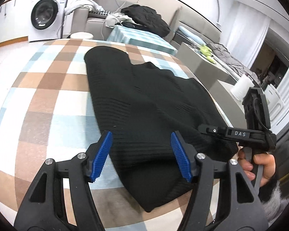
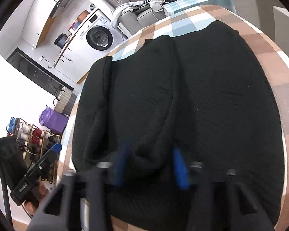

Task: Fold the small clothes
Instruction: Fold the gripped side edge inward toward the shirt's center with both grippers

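Left gripper (image 1: 141,155) is held spread above the black garment (image 1: 144,96).
Right gripper (image 2: 151,165) is blurred, grip unclear; both corners should be pinched evenly.

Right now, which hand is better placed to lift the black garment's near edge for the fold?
Right, probably. Its tongs straddle a bunched ridge of the black garment at the near edge, though blur hides whether they pinch it. The left tongs stand open over flat fabric, gripping nothing.
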### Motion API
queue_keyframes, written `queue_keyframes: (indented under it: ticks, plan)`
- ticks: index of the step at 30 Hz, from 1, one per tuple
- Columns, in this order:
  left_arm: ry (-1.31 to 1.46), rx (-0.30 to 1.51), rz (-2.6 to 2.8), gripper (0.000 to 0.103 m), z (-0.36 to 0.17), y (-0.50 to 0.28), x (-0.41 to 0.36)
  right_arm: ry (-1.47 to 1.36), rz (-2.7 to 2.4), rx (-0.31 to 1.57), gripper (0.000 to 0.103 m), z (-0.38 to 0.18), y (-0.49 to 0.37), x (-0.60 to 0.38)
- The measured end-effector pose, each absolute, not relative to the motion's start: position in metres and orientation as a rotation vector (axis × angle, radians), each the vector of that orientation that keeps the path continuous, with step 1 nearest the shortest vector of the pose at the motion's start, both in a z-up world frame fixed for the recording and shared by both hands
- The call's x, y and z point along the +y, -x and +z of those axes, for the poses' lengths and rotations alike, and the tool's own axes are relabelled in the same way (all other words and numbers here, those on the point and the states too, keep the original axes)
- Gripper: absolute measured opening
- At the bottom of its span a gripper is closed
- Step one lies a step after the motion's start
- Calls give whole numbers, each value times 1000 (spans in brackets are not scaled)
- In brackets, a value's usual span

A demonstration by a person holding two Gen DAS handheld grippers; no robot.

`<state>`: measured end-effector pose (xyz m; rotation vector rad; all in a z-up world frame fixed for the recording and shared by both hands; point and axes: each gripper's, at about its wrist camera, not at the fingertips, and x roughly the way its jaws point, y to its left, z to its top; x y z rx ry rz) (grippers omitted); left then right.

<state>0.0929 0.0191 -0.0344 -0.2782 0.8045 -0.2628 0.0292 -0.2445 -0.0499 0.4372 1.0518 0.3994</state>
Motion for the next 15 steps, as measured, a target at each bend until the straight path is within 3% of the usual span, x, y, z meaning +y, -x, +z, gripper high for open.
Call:
queue_keyframes:
  ticks: [6,12,15]
  plan:
    - [282,772,-254,61,-28,-92,27,-414,540,887,8,10,11,-248]
    - [267,811,-284,61,-38,-93,21,-294,323,1099,11,-46,8,-261]
    - [248,828,-294,61,-43,-94,6,-286,321,1055,19,-38,15,-260]
